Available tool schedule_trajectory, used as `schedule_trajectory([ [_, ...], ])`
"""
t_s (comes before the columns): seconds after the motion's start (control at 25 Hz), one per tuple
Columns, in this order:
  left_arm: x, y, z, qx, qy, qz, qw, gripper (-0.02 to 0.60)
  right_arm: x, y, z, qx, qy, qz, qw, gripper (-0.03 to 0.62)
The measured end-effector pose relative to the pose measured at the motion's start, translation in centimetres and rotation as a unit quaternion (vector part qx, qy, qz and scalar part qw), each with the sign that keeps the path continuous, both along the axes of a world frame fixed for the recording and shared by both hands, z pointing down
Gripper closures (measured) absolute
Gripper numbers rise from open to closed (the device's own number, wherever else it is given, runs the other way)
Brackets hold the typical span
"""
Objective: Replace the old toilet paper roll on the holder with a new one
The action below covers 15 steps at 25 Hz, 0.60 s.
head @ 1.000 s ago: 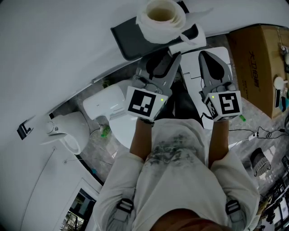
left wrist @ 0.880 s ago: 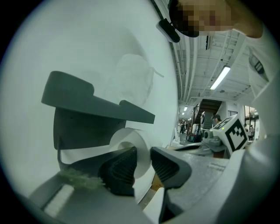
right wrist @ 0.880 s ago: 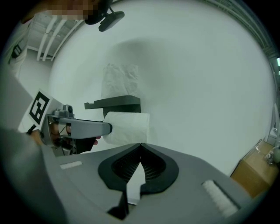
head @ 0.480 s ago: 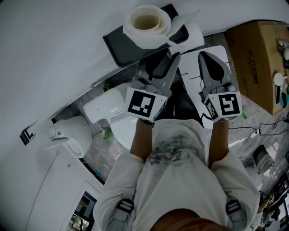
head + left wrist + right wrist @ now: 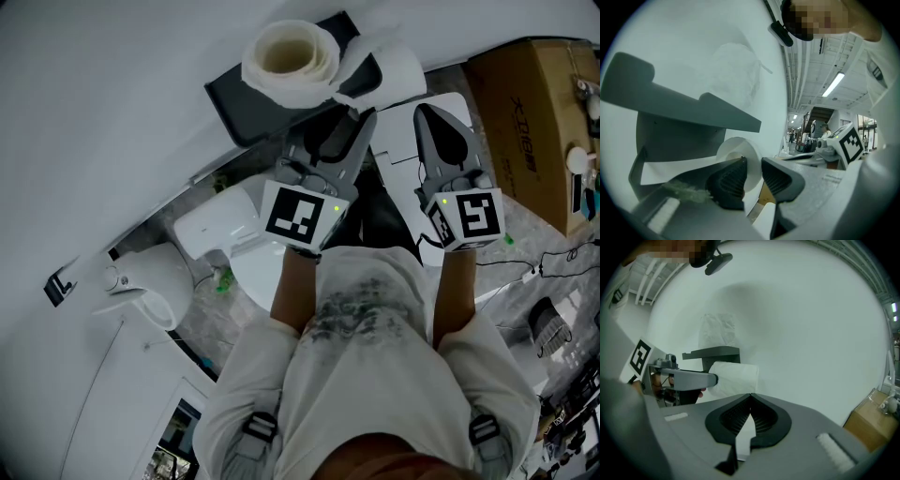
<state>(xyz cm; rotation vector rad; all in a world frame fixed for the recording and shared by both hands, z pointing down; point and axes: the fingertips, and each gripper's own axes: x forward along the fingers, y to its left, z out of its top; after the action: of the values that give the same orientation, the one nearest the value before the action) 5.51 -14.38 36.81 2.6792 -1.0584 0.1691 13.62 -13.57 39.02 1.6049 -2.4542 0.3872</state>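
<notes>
A white toilet paper roll [image 5: 286,61] hangs under the dark grey holder shelf [image 5: 246,103] on the white wall. My left gripper [image 5: 361,117] reaches up to the roll's near end. In the left gripper view the roll [image 5: 736,149] has its wall pinched between the two pads of the left gripper [image 5: 753,161]. The holder shelf [image 5: 693,105] juts out just above. In the right gripper view the roll [image 5: 736,377] lies level below the holder [image 5: 715,353]. My right gripper [image 5: 427,114] hovers beside the left one, shut [image 5: 750,397] and empty.
A cardboard box [image 5: 534,103] stands at the right, by the wall. A white toilet tank [image 5: 220,220] and a white fixture [image 5: 150,281] sit lower left. A white panel [image 5: 455,117] lies under the right gripper. Cables [image 5: 544,277] trail on the floor at the right.
In the head view the roll and holder now sit further left and a little lower. Both grippers keep their places and their jaws look the same.
</notes>
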Motion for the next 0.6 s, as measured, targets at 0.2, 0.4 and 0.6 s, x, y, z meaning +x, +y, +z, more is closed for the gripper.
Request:
schedule_trajectory([
  [0.2, 0.7, -0.2, -0.2, -0.001, 0.001, 0.007, 1.0000, 0.465, 0.7, 0.0, -0.1, 0.001, -0.001, 0.008, 1.000, 0.592],
  [0.4, 1.6, -0.3, -0.3, -0.001, 0.001, 0.013, 0.9999, 0.465, 1.7, 0.0, -0.1, 0.001, 0.000, 0.016, 1.000, 0.592],
  [0.6, 2.5, -0.3, -0.5, 0.002, 0.001, 0.023, 0.9997, 0.465, 2.6, 0.3, -0.3, 0.003, -0.002, 0.027, 1.000, 0.592],
])
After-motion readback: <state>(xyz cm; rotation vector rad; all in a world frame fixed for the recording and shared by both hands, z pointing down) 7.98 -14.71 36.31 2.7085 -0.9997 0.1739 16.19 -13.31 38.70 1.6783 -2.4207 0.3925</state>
